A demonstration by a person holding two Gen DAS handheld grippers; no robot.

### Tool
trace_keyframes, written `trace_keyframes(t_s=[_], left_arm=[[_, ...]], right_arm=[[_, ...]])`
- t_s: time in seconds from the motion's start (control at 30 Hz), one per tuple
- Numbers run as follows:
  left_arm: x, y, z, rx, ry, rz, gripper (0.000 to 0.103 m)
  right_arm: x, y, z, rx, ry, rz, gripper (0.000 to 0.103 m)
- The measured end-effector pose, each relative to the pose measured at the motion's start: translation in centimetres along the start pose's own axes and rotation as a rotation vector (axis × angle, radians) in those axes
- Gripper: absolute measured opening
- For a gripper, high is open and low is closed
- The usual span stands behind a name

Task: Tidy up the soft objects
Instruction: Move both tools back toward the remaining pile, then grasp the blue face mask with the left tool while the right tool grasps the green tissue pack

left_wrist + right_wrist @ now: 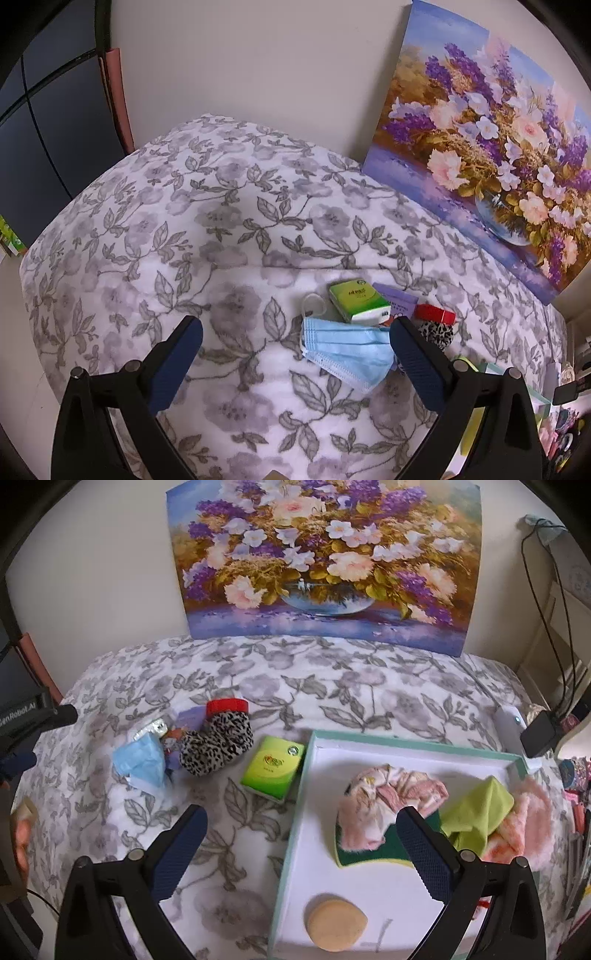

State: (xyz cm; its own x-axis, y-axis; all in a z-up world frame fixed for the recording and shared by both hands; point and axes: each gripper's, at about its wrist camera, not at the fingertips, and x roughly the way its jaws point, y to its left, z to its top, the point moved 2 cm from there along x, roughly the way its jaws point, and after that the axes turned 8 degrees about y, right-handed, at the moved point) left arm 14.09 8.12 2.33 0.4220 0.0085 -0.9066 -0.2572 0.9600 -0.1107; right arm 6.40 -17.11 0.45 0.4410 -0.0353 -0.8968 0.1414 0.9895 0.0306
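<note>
A blue face mask lies on the floral bedspread between the fingers of my open left gripper. Behind it sit a green tissue pack, a purple packet, a red box and a leopard-print scrunchie. My right gripper is open above the left edge of a white tray. The tray holds a pink floral cloth, a green sponge, a lime cloth, a pink fuzzy item and a tan round puff.
A flower painting leans on the wall behind the bed. Black cables and a dark adapter hang at the right. A dark panel stands left of the bed. Clutter lines the right side.
</note>
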Motion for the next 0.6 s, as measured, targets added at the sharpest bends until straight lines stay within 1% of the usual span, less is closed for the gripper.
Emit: trace_keyframes(t_s=[0.17,0.23,0.3,0.43,0.53,0.6], left_arm=[[0.5,0.2,0.3,-0.001,-0.037,-0.017,0.101],[1.0,0.2,0.4,0.001,-0.028,-0.024,0.101],[1.6,0.2,0.5,-0.002,-0.004,-0.039,0.101],[3.7,0.2,0.3,-0.019,0.065,-0.042,0.101],[5.5,0.2,-0.1,-0.059,0.125,-0.075,0.101],[6.2,0.0,-0.5,-0.067,0.150,-0.084,0.101]], right_arm=[[0.7,0.1,1.2,0.020,-0.004,0.032,0.103],[1.4,0.1,1.6,0.029,0.008,0.043,0.103],[2.2,0.3,1.9,0.033,0.025,0.058,0.103],[3.7,0.8,2.4,0.030,0.056,0.080,0.103],[4.7,1.4,2.8,0.009,0.068,0.086,0.100],[5.3,1.7,2.9,0.005,0.081,0.090,0.097]])
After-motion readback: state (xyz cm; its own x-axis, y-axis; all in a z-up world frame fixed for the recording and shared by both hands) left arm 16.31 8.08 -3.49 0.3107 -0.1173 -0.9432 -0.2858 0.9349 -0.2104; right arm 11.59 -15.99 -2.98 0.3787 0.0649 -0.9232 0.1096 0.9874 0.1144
